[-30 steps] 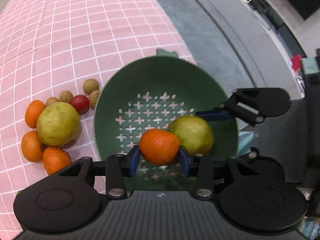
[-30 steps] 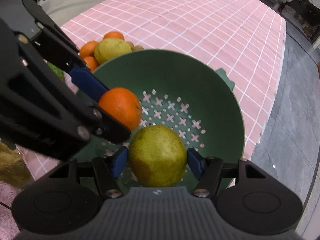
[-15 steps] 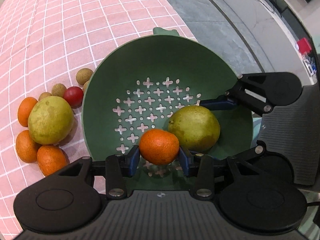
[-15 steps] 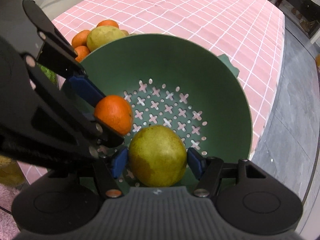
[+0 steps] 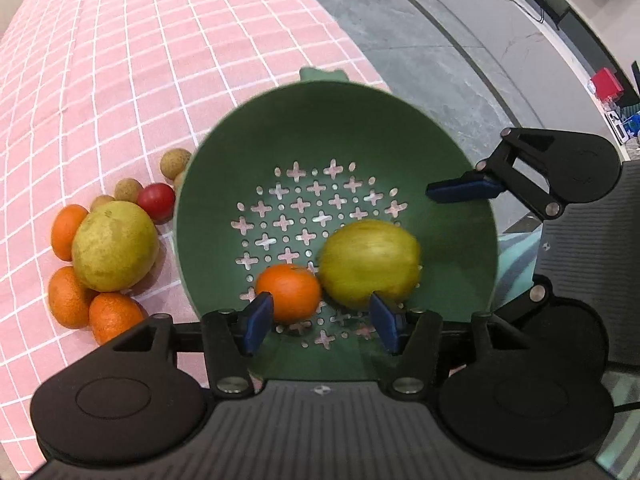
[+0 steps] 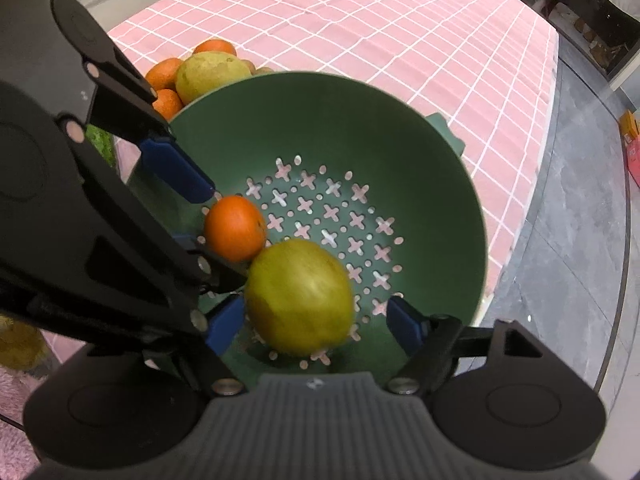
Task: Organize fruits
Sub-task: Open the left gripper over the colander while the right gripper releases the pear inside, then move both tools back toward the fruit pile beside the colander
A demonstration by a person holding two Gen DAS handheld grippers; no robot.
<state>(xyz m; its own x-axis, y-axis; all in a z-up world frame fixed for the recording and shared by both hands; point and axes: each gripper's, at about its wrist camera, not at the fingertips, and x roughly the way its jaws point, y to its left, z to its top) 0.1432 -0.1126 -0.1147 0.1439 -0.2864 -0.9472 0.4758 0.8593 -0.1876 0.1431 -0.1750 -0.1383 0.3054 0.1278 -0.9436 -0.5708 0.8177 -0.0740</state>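
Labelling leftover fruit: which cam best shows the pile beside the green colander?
Left wrist view: the loose fruit pile lies in full view left of the green perforated plastic colander. In the right wrist view the pile is mostly hidden behind the colander rim and left tongs.

pear (image 5: 370,262): motion-blurred in both views, skin detail unreadable
pear/orange (image 5: 289,292) contact: can't tell from either view
colander (image 5: 460,256): near rim hidden behind left gripper (image 5: 320,322) body; in right view, left wall hidden by the left gripper's linkage
right gripper (image 6: 316,322): only one blue finger (image 5: 460,191) plus linkage shows in left view, rest cut by frame edge
pile fruit (image 6: 208,74): mostly hidden behind colander rim in right view
brown fruits (image 5: 175,163): too small to identify; one tucked behind colander
green object (image 6: 98,140): mostly hidden by the linkage, unidentifiable
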